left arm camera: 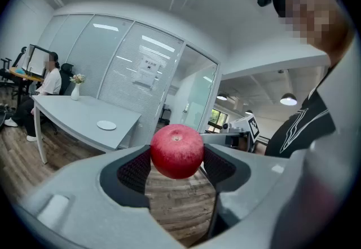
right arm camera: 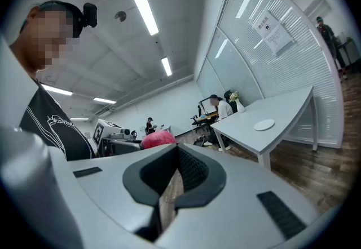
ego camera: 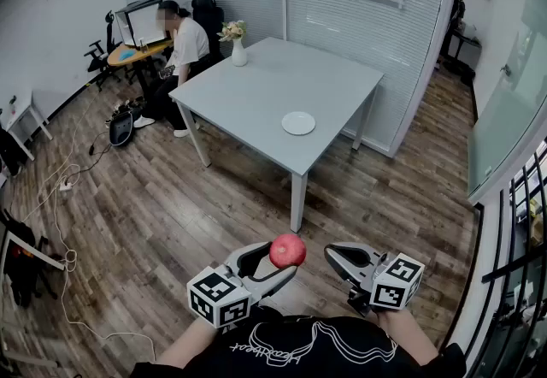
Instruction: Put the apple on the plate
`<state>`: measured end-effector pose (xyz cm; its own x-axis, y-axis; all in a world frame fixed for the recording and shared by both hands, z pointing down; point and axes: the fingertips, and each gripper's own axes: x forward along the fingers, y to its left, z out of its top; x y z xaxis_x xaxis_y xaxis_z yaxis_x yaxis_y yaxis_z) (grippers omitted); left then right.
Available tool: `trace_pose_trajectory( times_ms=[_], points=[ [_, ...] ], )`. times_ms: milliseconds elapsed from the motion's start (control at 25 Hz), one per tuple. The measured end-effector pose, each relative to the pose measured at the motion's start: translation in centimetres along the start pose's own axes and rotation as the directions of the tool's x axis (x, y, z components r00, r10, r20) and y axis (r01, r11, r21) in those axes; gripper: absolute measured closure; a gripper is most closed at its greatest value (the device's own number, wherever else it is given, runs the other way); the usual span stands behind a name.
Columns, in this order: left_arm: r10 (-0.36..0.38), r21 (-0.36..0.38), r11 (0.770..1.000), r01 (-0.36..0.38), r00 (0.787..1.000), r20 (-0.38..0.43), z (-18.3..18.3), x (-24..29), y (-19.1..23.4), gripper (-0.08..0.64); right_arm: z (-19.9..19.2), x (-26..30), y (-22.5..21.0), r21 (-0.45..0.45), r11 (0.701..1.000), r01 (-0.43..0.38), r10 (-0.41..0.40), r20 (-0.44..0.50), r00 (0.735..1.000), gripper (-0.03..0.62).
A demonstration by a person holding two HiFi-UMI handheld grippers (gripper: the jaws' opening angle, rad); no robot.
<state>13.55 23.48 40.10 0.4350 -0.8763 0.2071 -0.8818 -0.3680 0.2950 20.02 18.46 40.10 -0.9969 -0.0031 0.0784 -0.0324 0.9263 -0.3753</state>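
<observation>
Left tool [ego camera: 275, 265]: it is holding the apple [ego camera: 288, 250]; the jaws are standing wide, with one ribbed pad pressing on each side of the fruit.
Right tool [ego camera: 344, 257]: it is carrying nothing; its own view is showing the jaws closed together, and it is hanging just beside the left tool.
Apple, place: it is sitting between the left tool's pads, up in the air over the wood floor [ego camera: 154, 214] and close in front of the person, well apart from the bench [ego camera: 256, 94].
Plate [ego camera: 298, 123]: it is lying bare near the bench's near corner, with a vase [ego camera: 238, 50] of flowers standing at the far end.
Grip: the pads are meeting the apple about its widest part, stem end turned upward in the left gripper view, so the hold is looking centred.
Handling, as a judgement: the apple is probably firm and moderately heavy, with a smooth skin that is likely sliding easily on a loose grip; hard squeezing or a drop is risking a bruise.
Where to hold: across the middle, as now, is looking best; a hold nearer the top or bottom is likely squirting it out.
Release: being round, it is likely rolling once freed, so setting it low at the plate's centre is seeming wise.
Progress: the carrying to the bench is not yet done.
</observation>
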Motion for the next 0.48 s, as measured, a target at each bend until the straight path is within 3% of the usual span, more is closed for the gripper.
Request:
trace_pose_trajectory(
  times_ms=[480],
  points=[
    [0.031,0.011,0.999,-0.031,1.0,0.007,1.5,-0.2,0.3,0.261,1.0,0.9,0.4,0.026,0.998,-0.055,0.055,0.008,0.998,0.584]
  ],
)
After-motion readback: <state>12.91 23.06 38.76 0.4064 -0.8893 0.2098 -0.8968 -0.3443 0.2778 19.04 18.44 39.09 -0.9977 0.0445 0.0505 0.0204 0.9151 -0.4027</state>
